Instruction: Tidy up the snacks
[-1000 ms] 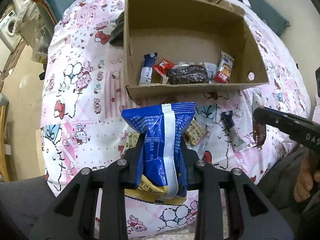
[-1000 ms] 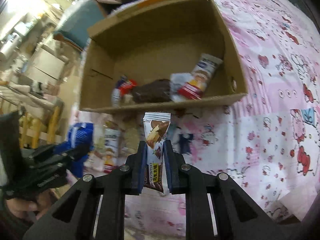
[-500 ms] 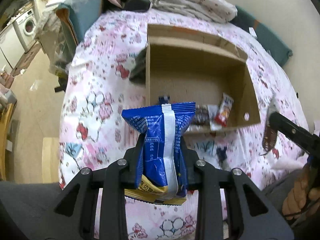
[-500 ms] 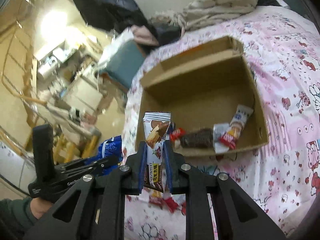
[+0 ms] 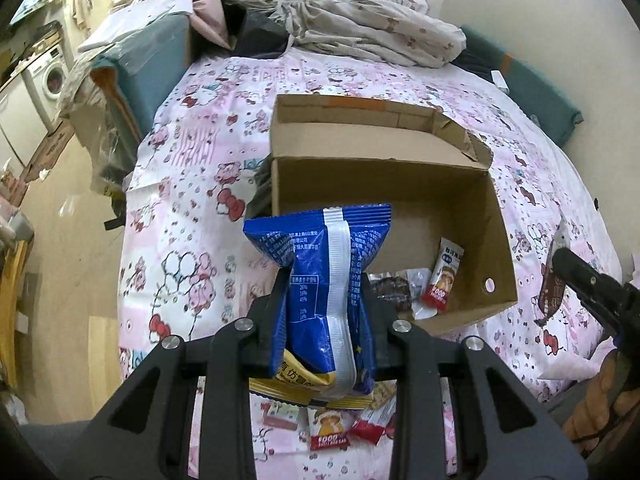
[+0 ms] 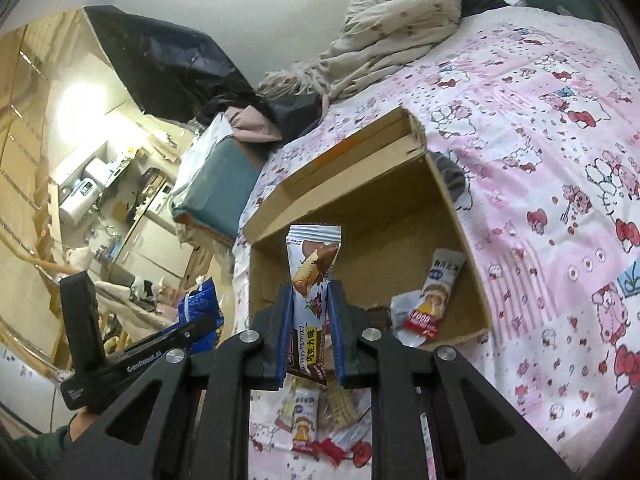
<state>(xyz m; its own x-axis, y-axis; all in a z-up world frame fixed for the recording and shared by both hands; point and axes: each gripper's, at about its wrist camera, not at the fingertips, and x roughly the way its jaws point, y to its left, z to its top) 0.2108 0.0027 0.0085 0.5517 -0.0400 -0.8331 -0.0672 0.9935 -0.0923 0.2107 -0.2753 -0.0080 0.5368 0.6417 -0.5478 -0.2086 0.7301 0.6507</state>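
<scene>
My left gripper [image 5: 322,292] is shut on a blue snack bag [image 5: 326,280] and holds it high above the bed, in front of the open cardboard box [image 5: 496,216]. My right gripper [image 6: 310,300] is shut on a chocolate bar wrapper [image 6: 312,276], also raised before the box [image 6: 460,240]. Inside the box lie a red-and-white snack packet [image 5: 444,280] and a dark wrapped snack [image 5: 390,290]. Several loose snacks [image 6: 320,420] lie on the sheet below my grippers. The right gripper also shows at the right edge of the left wrist view [image 5: 556,280].
The box sits on a pink cartoon-print bed sheet [image 5: 180,220]. A crumpled blanket [image 5: 368,32] lies at the far end. A teal box [image 5: 148,64] stands beside the bed on the left. The bed's left edge drops to the floor [image 5: 60,240].
Both grippers have risen and drawn back from the box, each with its snack still held. The box now looks smaller and lower, and more of the room shows.
</scene>
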